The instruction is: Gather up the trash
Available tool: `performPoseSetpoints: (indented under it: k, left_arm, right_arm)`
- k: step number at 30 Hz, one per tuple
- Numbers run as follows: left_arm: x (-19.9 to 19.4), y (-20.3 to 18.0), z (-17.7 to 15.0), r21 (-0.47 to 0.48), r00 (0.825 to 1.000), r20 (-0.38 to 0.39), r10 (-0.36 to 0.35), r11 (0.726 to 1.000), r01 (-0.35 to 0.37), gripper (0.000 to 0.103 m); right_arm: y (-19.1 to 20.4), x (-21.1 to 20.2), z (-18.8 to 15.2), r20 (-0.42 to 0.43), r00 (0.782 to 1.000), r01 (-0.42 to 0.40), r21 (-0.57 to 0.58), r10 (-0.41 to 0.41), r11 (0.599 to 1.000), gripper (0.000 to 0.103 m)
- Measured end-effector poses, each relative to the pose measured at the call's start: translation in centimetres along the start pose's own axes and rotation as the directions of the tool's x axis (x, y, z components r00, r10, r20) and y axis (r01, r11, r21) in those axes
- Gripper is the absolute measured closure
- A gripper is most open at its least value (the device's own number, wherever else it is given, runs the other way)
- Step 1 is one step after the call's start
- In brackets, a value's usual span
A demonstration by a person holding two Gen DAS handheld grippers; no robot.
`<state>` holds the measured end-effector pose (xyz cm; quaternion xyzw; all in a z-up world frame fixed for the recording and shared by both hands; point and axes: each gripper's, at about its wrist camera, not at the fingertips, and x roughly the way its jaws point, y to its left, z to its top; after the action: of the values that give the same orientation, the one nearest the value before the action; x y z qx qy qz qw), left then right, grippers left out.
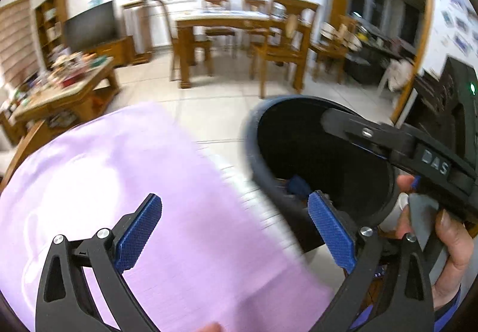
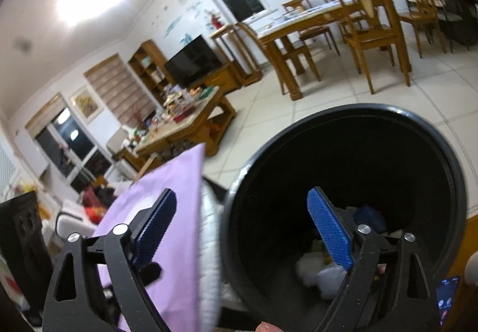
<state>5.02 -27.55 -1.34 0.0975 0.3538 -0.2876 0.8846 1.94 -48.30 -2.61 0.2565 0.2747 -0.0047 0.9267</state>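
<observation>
Trash partly binned, both grippers empty

Our left gripper (image 1: 234, 235) and right gripper (image 2: 243, 230) both have jaws spread wide, holding nothing. The bin (image 2: 448, 182) stands on the floor just beside the purple cloth (image 1: 125, 182), with white and blue trash (image 2: 316, 269) already at its bottom. We judge some collecting done; whether more remains on the cluttered coffee table (image 1: 74, 93) we cannot tell.

bins: 1 (image 2: 352, 153) | purple cloths: 1 (image 1: 134, 182) | dining tables: 1 (image 1: 227, 20) | televisions: 1 (image 1: 89, 24)
</observation>
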Motion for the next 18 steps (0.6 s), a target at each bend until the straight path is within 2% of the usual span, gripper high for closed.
performPoseSetpoints:
  k: [1, 4, 6, 10, 16, 18]
  left_arm:
    - [-1.1, 1.8, -0.6, -0.032, 0.999, 0.024, 0.031, 0.999, -0.03, 0.005]
    - [-4.2, 5.9, -2.1, -0.095, 0.989, 0.089, 0.122, 0.989, -0.113, 0.005]
    - [-6.2, 8.2, -3.2, -0.135, 0.975, 0.128, 0.183, 0.977, -0.165, 0.005]
    - [-10.5, 12.8, -5.7, -0.223, 0.932, 0.204, 0.298, 0.942, -0.252, 0.005]
    - [-13.8, 17.4, -8.7, -0.337, 0.883, 0.229, 0.409, 0.885, -0.323, 0.005]
    - [-14.4, 18.7, -9.4, -0.369, 0.873, 0.225, 0.432, 0.867, -0.334, 0.005]
  right_arm:
    - [1.0, 0.3, -0.3, -0.006, 1.0, -0.005, -0.013, 0.005, 1.0, 0.006]
    - [4.9, 1.2, -1.4, -0.024, 1.0, -0.022, -0.065, 0.02, 0.998, 0.005]
    - [7.5, 2.0, -2.2, -0.036, 0.999, -0.032, -0.105, 0.028, 0.994, 0.005]
    - [14.2, 3.7, -3.9, -0.055, 0.997, -0.062, -0.201, 0.052, 0.978, 0.005]
    - [23.6, 6.2, -7.1, -0.069, 0.993, -0.115, -0.356, 0.097, 0.928, 0.005]
    - [26.0, 7.1, -8.3, -0.068, 0.992, -0.121, -0.397, 0.102, 0.91, 0.005]
